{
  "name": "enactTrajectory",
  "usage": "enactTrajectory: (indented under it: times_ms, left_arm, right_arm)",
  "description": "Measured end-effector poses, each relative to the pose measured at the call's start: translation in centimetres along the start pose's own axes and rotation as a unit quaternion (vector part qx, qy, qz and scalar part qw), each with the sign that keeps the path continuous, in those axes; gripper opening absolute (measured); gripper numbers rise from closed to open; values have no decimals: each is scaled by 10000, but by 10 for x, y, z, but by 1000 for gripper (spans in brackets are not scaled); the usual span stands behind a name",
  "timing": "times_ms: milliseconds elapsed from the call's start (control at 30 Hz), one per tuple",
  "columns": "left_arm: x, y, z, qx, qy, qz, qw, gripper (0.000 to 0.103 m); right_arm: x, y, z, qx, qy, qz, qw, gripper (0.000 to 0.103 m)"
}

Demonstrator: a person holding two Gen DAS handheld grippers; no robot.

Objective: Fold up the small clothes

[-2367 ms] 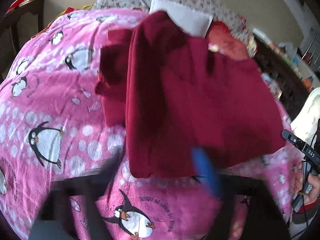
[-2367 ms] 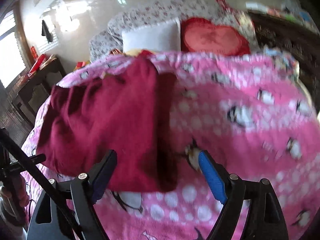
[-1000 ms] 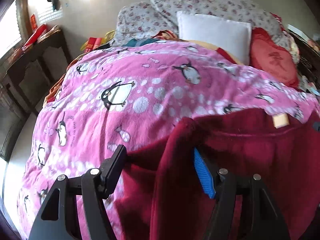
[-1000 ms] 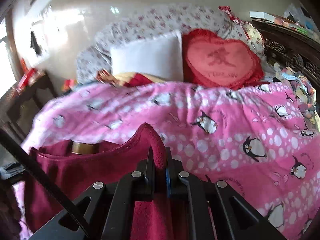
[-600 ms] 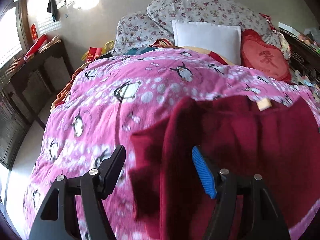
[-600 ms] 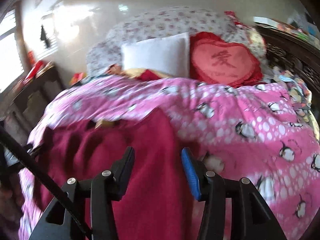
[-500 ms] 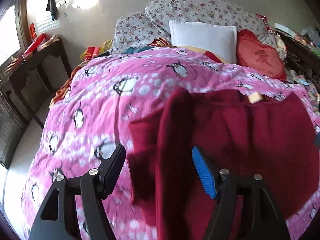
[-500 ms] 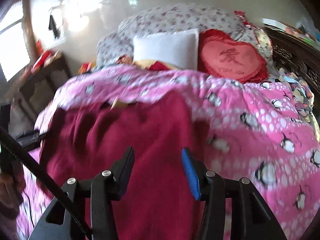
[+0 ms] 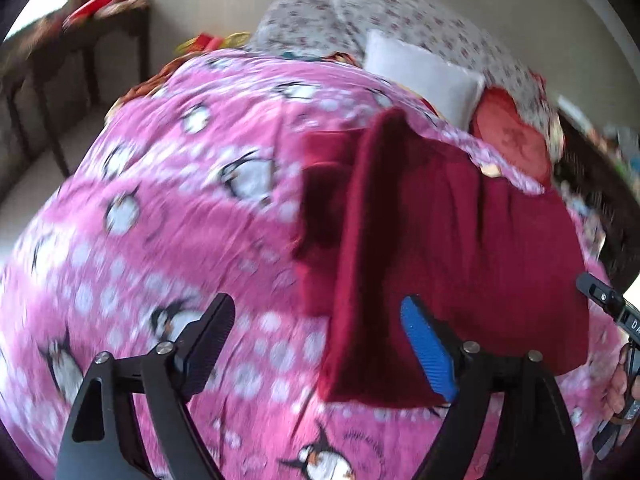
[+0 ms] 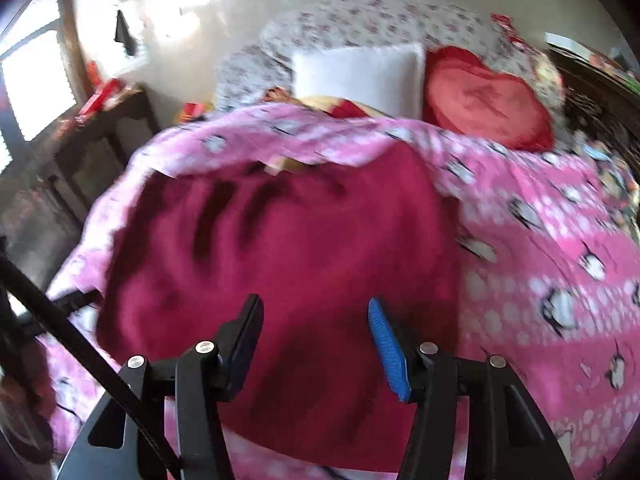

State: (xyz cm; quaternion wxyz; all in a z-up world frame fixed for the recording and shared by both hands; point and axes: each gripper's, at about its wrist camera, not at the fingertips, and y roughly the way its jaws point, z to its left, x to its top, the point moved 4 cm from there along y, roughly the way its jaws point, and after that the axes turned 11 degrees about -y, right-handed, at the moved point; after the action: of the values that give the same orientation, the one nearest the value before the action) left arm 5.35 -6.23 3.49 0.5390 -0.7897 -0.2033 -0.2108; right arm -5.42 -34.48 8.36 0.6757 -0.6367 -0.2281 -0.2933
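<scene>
A dark red garment (image 9: 440,232) lies flat on the pink penguin blanket (image 9: 168,208), folded over, with a sleeve part sticking out on its left side. It also shows in the right wrist view (image 10: 280,256). My left gripper (image 9: 316,344) is open and empty, held above the garment's near left edge. My right gripper (image 10: 316,340) is open and empty, held above the garment's near edge. Both views are motion-blurred.
A white pillow (image 10: 360,76), a red heart cushion (image 10: 484,100) and floral pillows (image 9: 400,28) lie at the head of the bed. A dark wooden table (image 9: 72,52) stands left of the bed. Dark furniture (image 10: 600,92) stands on the right.
Both grippers were at the garment's far edge, the right one shut on it. They let go, drew back toward the near side and now hover open over the flat garment.
</scene>
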Motion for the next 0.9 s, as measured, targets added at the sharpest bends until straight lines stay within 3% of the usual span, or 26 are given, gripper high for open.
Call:
enactTrajectory:
  times_ms: [133, 200, 233, 300, 367, 467, 633, 833, 900]
  left_arm:
    - [-11, 1, 17, -205, -400, 127, 9989, 87]
    - [-15, 5, 20, -259, -473, 202, 9983, 88]
    - [-16, 9, 21, -257, -515, 221, 9981, 88]
    - [-18, 15, 23, -298, -625, 276, 9972, 88]
    - [-20, 22, 26, -390, -714, 368, 9960, 88]
    - [-22, 32, 31, -462, -897, 417, 9940, 90]
    - [-23, 37, 33, -752, -1099, 294, 9907, 102]
    - [-29, 39, 30, -608, -879, 127, 9942, 103]
    - [-30, 39, 31, -663, -898, 136, 9937, 103]
  right_arm:
    - [28, 20, 36, 755, 107, -38, 9971, 59]
    - [42, 34, 59, 931, 52, -56, 9956, 60]
    - [50, 42, 72, 1049, -13, -63, 9945, 62]
    - [61, 58, 97, 1334, -88, -71, 9910, 77]
    - [71, 73, 119, 1484, -143, -20, 9888, 77]
    - [87, 92, 147, 1535, -350, 47, 9875, 80]
    - [110, 128, 177, 1430, -459, 296, 9882, 89]
    - [108, 160, 206, 1247, -740, 676, 9871, 91]
    - [107, 167, 217, 952, -1150, 800, 9856, 93]
